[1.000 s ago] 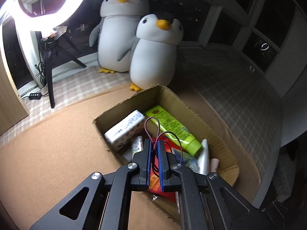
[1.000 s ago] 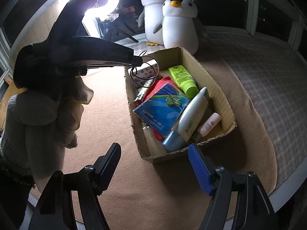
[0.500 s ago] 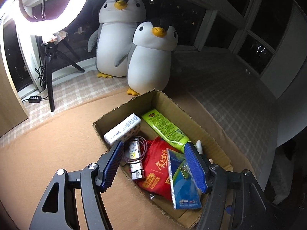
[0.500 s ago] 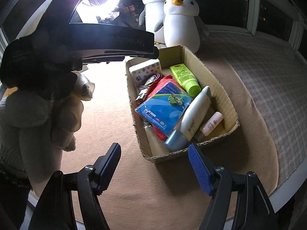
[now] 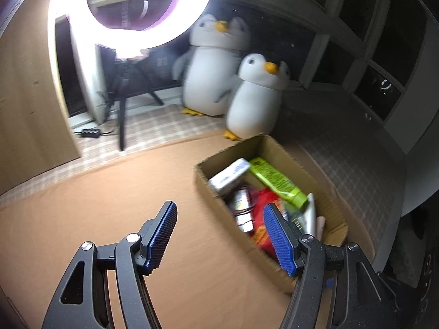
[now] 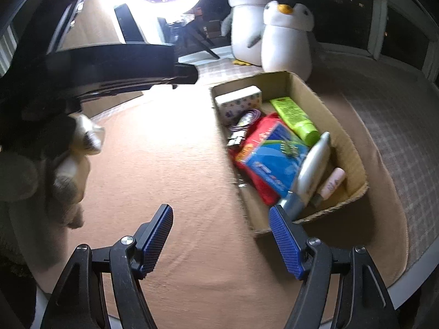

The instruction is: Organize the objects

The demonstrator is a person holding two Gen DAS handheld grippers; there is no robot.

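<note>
Both claws, the left claw (image 5: 219,235) and the right claw (image 6: 221,242), gape wide with nothing between their blue pads
The brown cardboard box (image 6: 323,109) sits on the tan cloth-covered counter (image 6: 164,164), packed with a green tube (image 6: 296,120), a blue packet (image 6: 274,159), a red pouch (image 5: 260,211) and a purple cable (image 6: 249,116); the left claw's jaws have just sprung apart beside the box
</note>
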